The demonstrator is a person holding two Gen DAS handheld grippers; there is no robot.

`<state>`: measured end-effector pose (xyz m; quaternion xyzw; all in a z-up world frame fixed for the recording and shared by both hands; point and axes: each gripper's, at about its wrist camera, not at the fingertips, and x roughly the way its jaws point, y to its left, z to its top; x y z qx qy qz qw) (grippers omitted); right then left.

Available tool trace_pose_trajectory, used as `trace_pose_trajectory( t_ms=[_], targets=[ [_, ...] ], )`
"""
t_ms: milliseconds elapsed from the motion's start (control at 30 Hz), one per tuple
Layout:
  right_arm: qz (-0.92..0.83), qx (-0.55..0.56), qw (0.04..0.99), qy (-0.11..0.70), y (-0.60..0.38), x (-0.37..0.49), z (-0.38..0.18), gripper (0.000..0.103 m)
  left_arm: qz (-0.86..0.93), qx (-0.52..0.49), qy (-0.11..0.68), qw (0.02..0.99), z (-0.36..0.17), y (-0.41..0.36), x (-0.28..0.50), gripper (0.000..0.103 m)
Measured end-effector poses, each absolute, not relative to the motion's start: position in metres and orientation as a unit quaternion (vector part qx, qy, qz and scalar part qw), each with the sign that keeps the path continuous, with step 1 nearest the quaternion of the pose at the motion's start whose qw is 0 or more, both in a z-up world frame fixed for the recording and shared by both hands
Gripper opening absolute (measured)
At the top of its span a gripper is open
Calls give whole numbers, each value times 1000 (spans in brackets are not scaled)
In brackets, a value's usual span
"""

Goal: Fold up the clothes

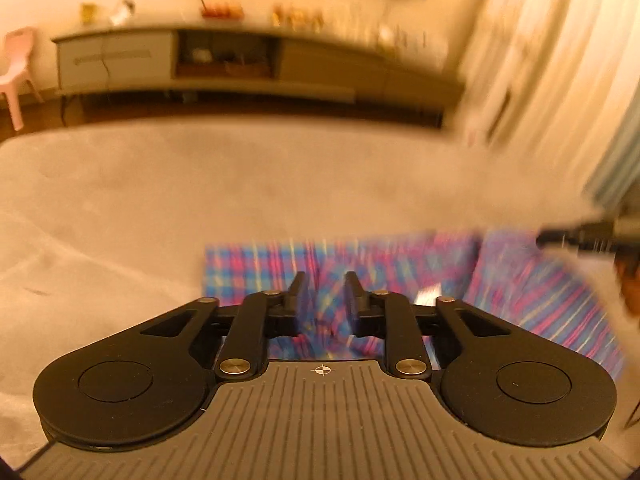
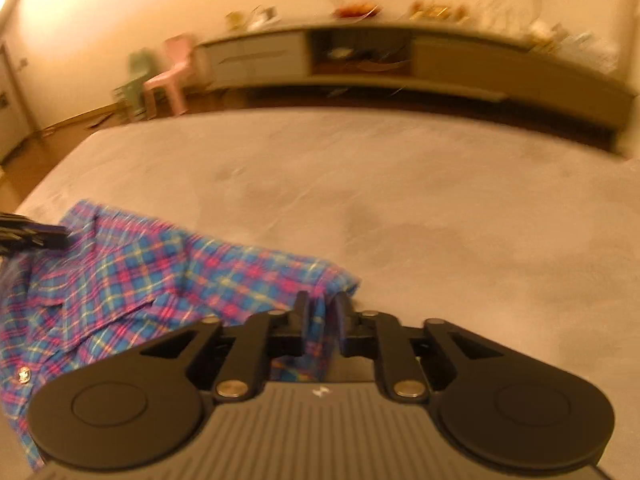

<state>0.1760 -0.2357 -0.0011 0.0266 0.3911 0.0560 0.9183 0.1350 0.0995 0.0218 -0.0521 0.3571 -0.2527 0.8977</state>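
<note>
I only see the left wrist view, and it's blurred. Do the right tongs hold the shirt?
Observer: Yes, the right tongs pinch a bunched edge of the plaid shirt.
Operator: Any detail on it?
Observer: A button shows near its lower left.
Operator: Anything by the pink chair?
Observer: A green chair stands right beside it.

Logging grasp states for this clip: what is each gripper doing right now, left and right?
Left gripper: narrow jaws with plaid shirt cloth between; a firm grip cannot be told.
Right gripper: closed on the plaid shirt's edge.
</note>
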Motion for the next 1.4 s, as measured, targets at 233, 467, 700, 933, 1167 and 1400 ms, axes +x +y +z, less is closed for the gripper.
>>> trace_pose_trajectory(
  t_ms=[233,467,700,933,1167,1400],
  targets=[
    [179,-46,916,355,-177,134,11,15,-281,5,375,883,10,124,77,22],
    [78,-69,909,404,-200,165,-26,10,-170,55,389,904,-12,126,75,0],
    [49,-67,910,407,-212,157,-16,12,-183,28,359,915,5,134,61,9],
    [115,-53,926,355,-164,159,12,50,-257,52,350,899,8,94,67,15],
    [165,1,893,419,-155,224,-20,29,-271,45,350,896,6,89,74,15],
    [112,-38,901,417,-155,219,-17,4,-232,95,364,897,-9,73,92,19]
  ],
)
